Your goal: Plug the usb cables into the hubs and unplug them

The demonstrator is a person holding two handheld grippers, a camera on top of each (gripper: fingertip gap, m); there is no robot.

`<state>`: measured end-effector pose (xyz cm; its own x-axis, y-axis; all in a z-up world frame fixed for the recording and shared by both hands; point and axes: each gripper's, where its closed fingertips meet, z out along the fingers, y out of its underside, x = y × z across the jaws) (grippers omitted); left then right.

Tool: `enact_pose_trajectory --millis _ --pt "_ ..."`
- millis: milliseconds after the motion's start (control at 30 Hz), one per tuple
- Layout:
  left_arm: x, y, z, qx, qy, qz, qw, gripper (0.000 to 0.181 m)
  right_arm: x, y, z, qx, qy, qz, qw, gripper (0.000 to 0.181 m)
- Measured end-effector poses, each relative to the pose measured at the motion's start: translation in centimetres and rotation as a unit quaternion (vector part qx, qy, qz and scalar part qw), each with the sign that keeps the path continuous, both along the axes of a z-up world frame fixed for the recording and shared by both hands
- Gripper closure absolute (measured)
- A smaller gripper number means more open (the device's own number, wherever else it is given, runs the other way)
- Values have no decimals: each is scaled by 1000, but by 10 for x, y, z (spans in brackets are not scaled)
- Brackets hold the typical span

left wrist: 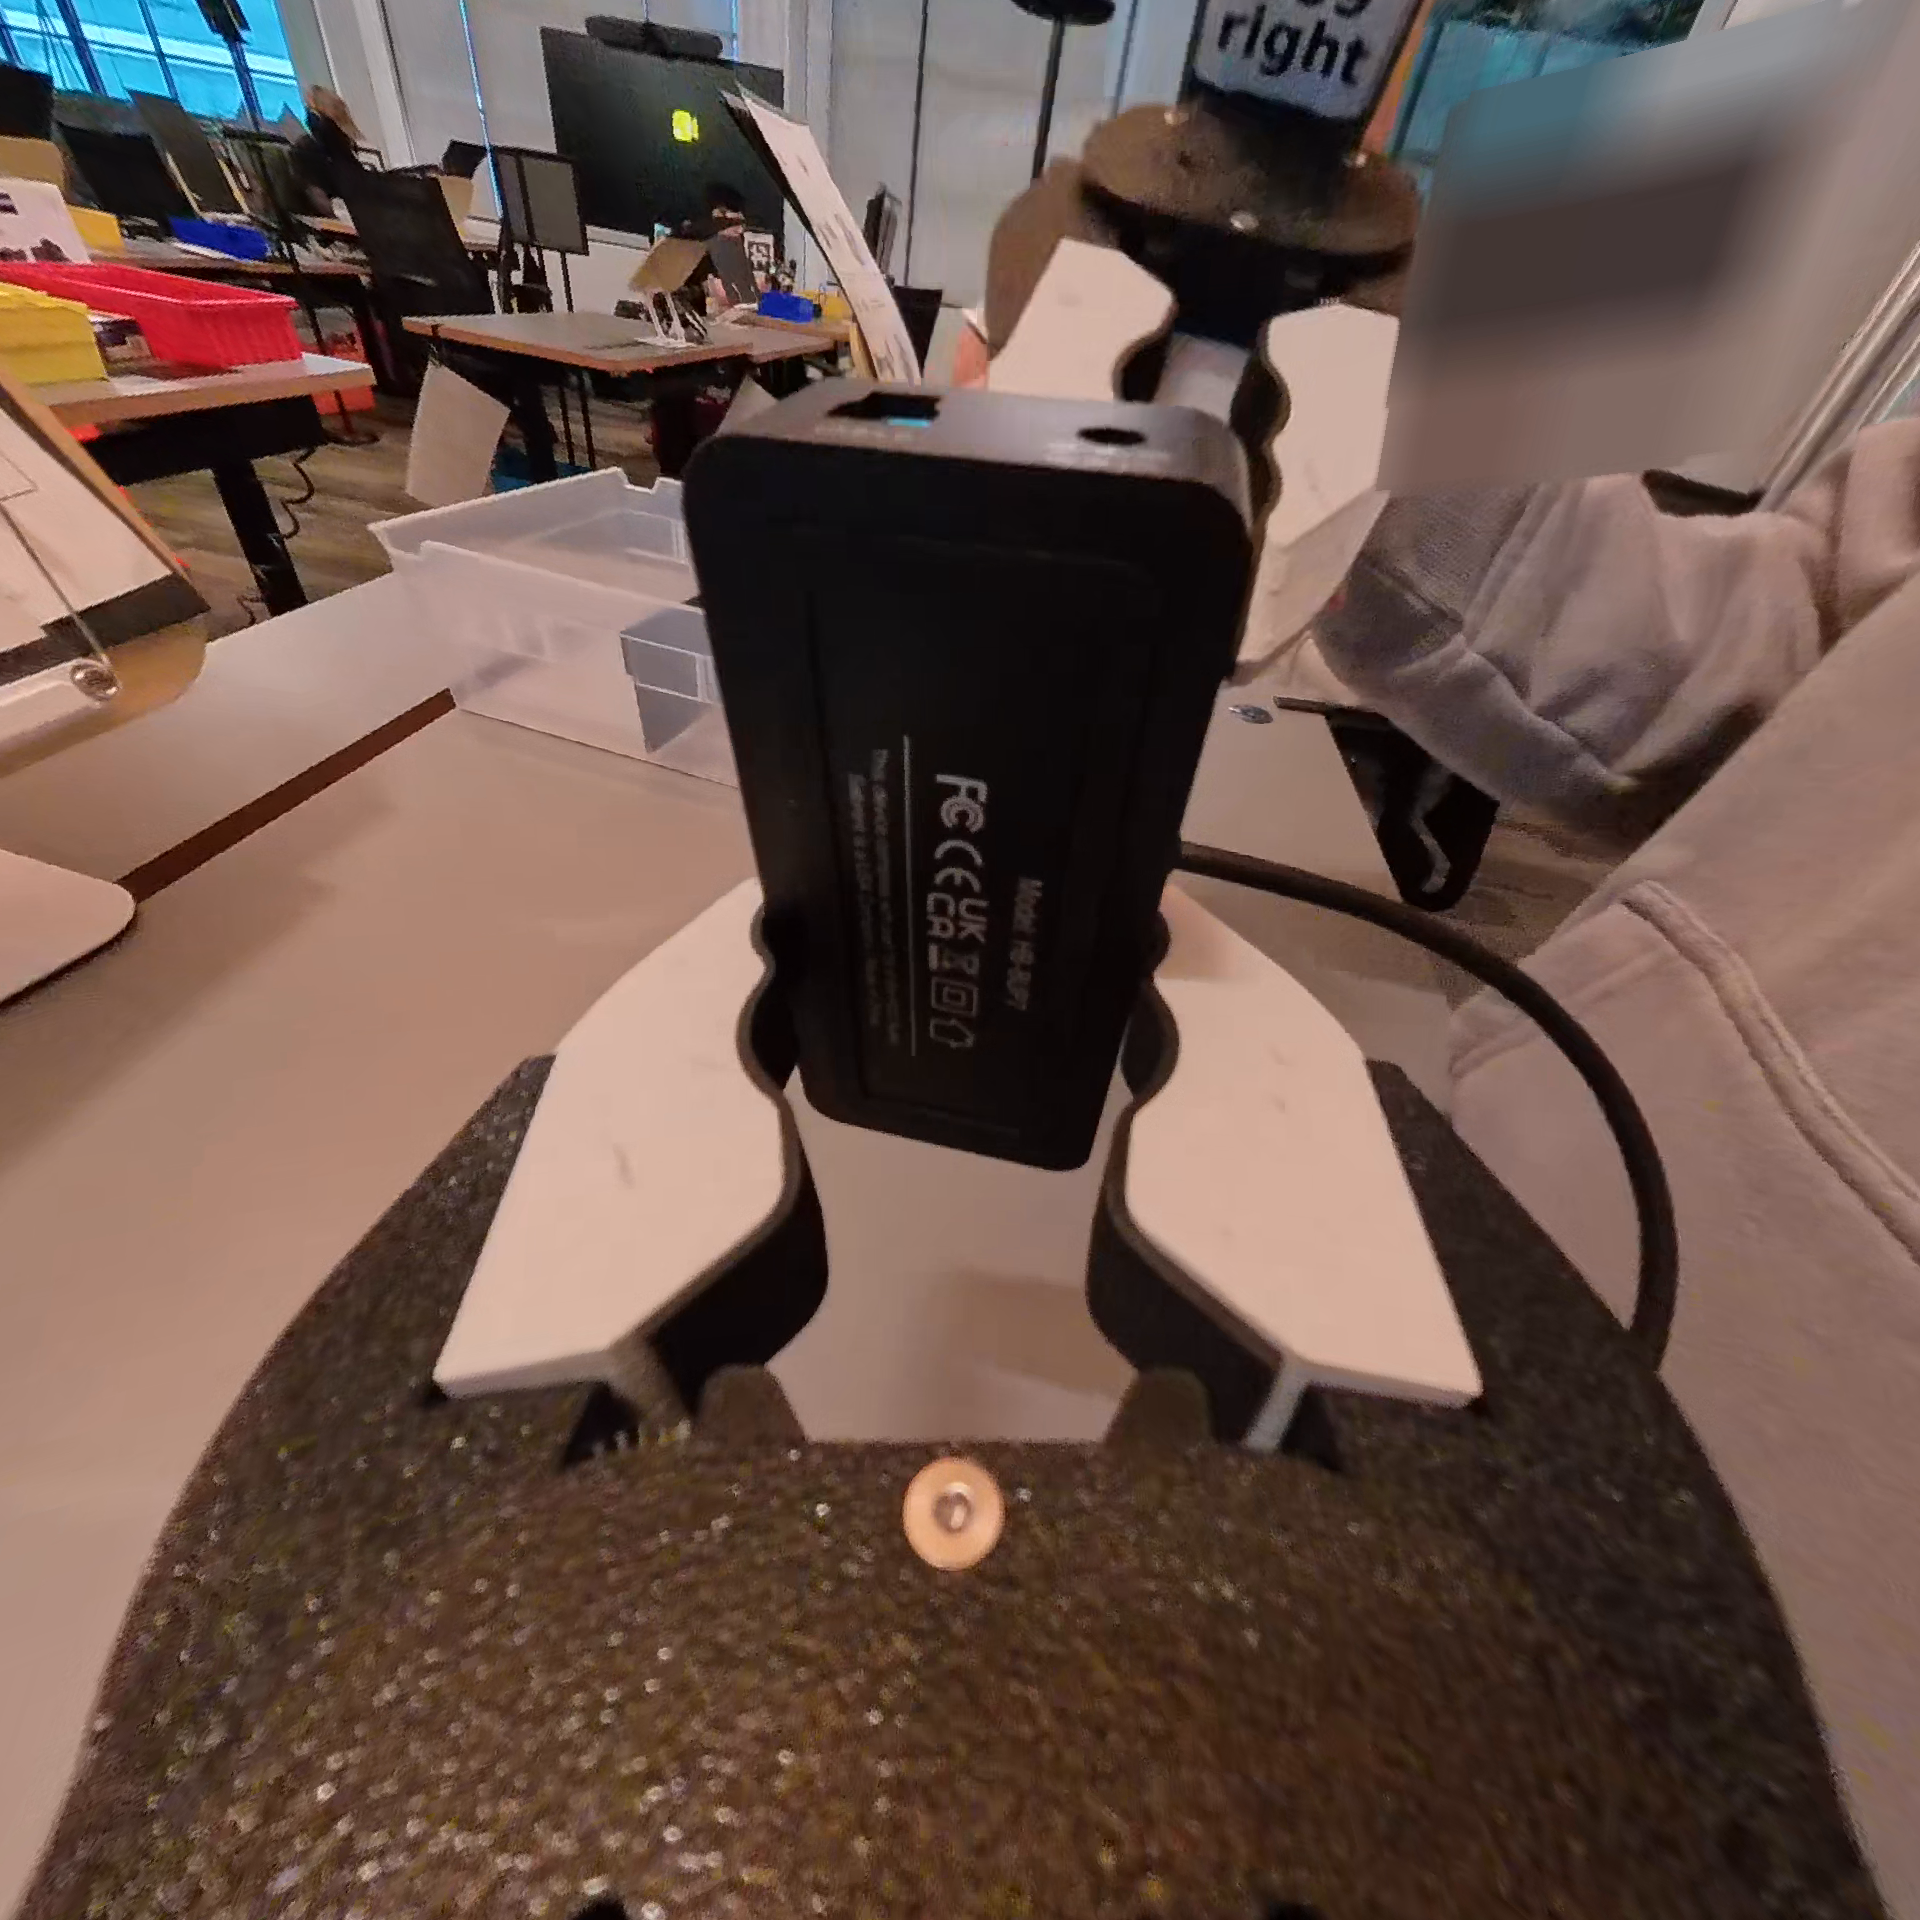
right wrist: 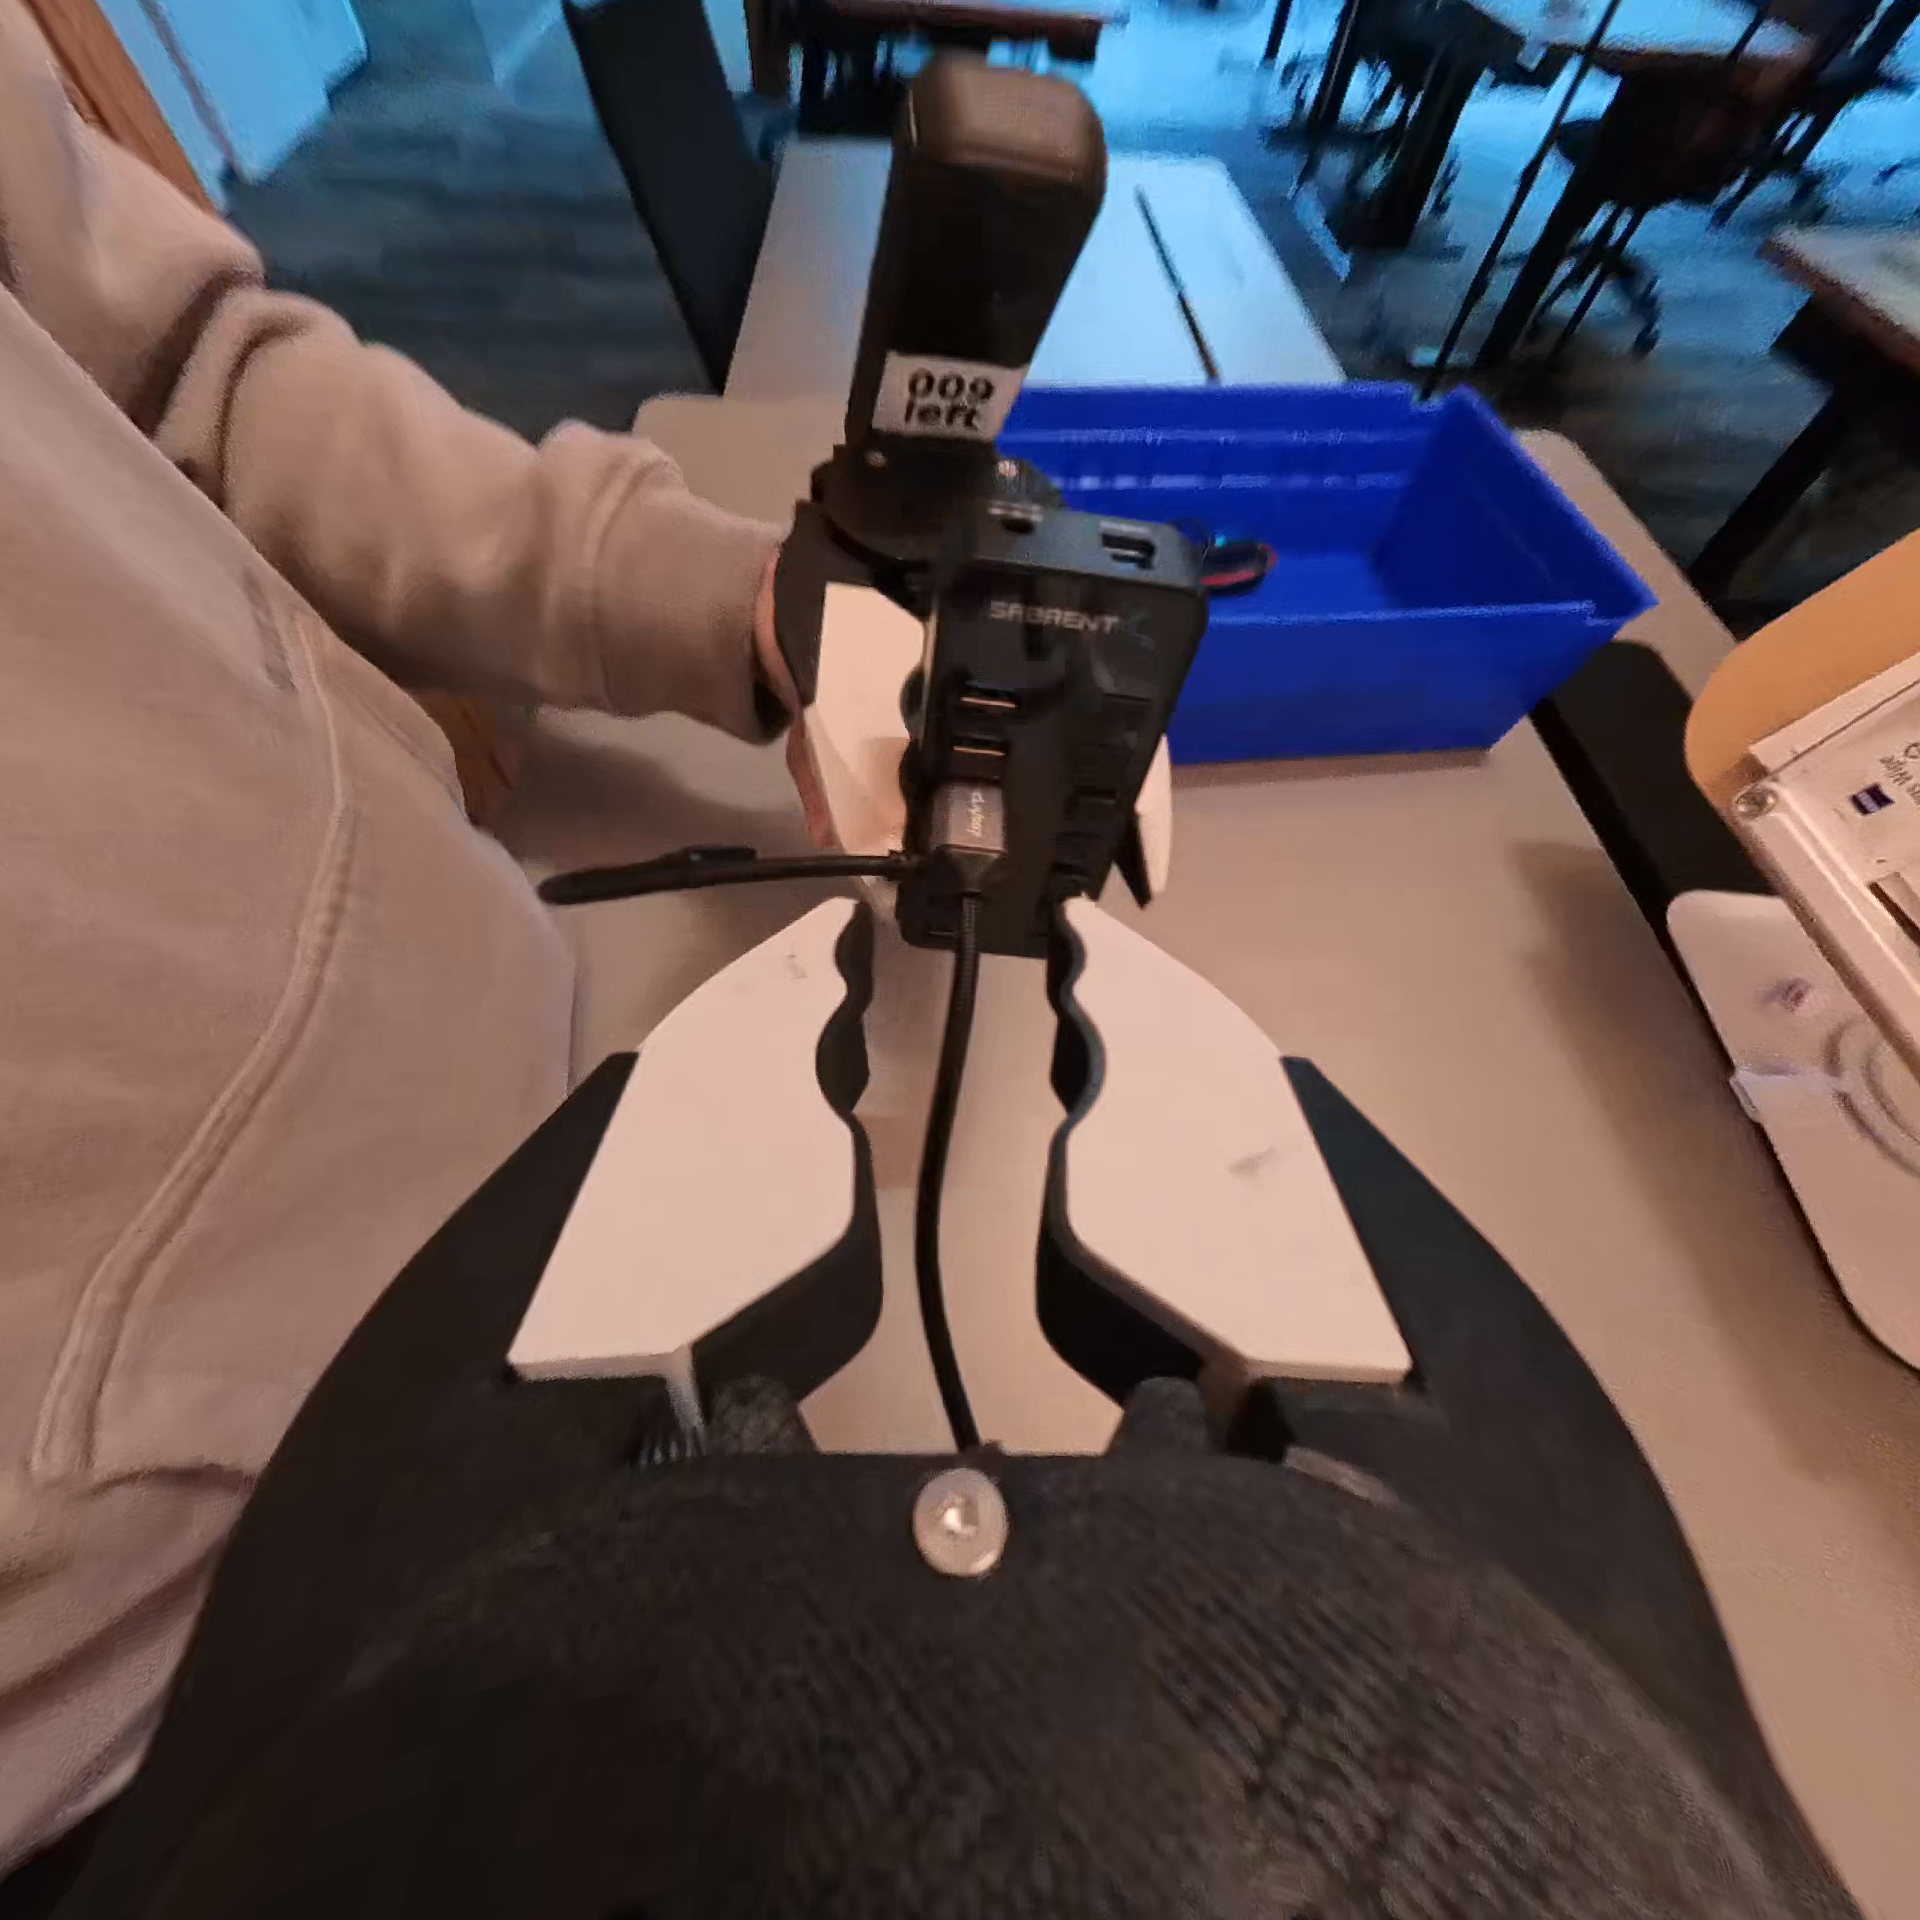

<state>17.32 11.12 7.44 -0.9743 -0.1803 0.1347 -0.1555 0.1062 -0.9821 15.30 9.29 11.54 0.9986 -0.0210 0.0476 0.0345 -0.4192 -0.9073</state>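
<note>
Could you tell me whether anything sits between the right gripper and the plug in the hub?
Nothing visible does. The right gripper is open, just short of the grey plug seated in the hub; only the plug's own cable runs between its fingers.

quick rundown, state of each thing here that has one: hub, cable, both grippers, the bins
USB hub: lifted off the table, clamped between the left gripper's fingers, plain back toward that camera.
USB cable: plugged into a port on the hub's front, running back between the right gripper's fingers.
Left gripper: shut on the hub.
Right gripper: open, fingers apart at the hub's lower end.
Blue bin: open, wires inside.
Clear tray: open; contents unclear.
</note>
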Motion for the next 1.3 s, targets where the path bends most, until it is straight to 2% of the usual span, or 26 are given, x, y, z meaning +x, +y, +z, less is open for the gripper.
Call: enact_pose_trajectory --millis 33,100,167,267,367,500,600,667,767,1067,1133,1233,1300 --pt "-1 0 -1 0 -1 -2 1000 120 -3 2 0 19 4 -10 1000 155" --pt "-2 -1 -4 5 -2 -6 1000 120 -4 3 -6 36 31 -31 998 170" --pt "-4 -3 -5 6 -5 -12 1000 120 -4 6 -9 53 46 -43 997 172" --pt "-6 -6 -7 14 -10 -16 1000 120 -1 8 -20 43 52 -73 995 161" --pt "-7 -7 -7 9 -9 -18 1000 120 -5 12 -17 63 53 -77 994 167" --pt "-6 -5 -7 3 -10 -12 1000 120 -4 14 -17 79 77 -94 989 167" --pt "-8 -5 -6 -2 -10 -15 1000 120 -7 17 -18 93 89 -93 987 160" --pt "-12 -9 -8 5 -15 -21 1000 120 -5 19 -23 82 79 -105 988 149" --pt "-15 -13 -10 13 -22 -26 999 120 -10 24 -25 73 66 -93 991 162" --pt "-17 -16 1 -40 -14 -22 999 120 -12 18 -19 62 60 -89 992 163" --pt "-19 -17 -4 -22 -15 -27 999 120 -14 14 -25 36 68 -76 994 163" --pt "-24 -19 -17 49 -30 -33 998 121 -19 11 -38 -19 40 -71 997 163" --pt "-32 -19 -13 46 -37 -53 997 121 -26 11 -36 -20 28 -53 998 163"
